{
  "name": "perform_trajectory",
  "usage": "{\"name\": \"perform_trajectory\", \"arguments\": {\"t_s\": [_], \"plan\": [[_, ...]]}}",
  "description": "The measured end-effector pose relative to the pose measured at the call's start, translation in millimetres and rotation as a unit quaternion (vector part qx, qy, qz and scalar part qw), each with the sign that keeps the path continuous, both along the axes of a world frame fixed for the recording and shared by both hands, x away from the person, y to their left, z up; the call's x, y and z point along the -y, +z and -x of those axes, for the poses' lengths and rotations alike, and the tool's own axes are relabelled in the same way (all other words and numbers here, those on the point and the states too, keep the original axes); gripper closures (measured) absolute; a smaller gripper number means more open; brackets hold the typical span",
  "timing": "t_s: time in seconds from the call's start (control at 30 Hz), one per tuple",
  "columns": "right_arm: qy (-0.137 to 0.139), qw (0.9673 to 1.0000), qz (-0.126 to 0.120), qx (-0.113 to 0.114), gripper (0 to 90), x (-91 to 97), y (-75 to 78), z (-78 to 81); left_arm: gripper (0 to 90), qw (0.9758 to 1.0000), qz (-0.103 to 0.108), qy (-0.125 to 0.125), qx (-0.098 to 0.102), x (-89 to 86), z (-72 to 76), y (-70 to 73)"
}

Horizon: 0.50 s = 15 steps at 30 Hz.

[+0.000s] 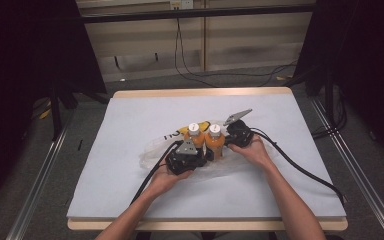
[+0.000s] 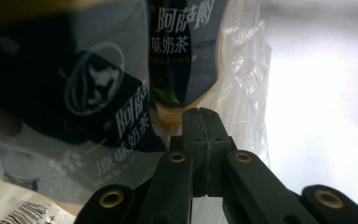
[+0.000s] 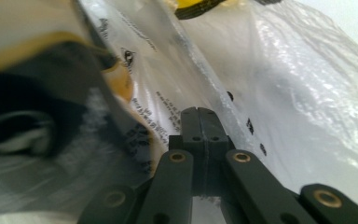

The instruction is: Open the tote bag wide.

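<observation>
Left claw (image 2: 200,116) clamps the clear plastic bag (image 2: 242,70); right claw (image 3: 199,114) pinches it too, flanking two orange bottles (image 1: 204,140) upright on the desk (image 1: 130,125).

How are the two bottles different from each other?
The left bottle stands a bit farther from the person, and the right bottle a bit nearer. The left tool sits in front of the left bottle and hides its lower part, while the right bottle's orange body shows nearly whole, with the right tool beside it. Both stand upright, touching, with white caps and orange drink, on a clear plastic bag.
</observation>
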State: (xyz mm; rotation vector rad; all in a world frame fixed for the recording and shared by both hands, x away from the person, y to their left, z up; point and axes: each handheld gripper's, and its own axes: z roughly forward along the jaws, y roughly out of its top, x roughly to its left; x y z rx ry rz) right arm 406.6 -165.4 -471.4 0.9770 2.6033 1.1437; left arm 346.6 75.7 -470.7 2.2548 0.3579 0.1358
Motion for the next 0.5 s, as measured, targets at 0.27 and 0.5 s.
{"name": "perform_trajectory", "arguments": {"t_s": [0.27, 0.5], "plan": [[-0.006, 0.9999, 0.007, -0.014, 90.0, -1.2, -10.9, -7.3, 90.0, 1.0, -0.004, -0.006, 0.002, 0.1, 6.4, -7.2], [-0.008, 0.9998, 0.008, -0.015, 90.0, -3.0, -11.4, -12.9, 90.0, 0.9991, -0.028, -0.031, -0.005, 1.8, 9.7, -11.4]]}}
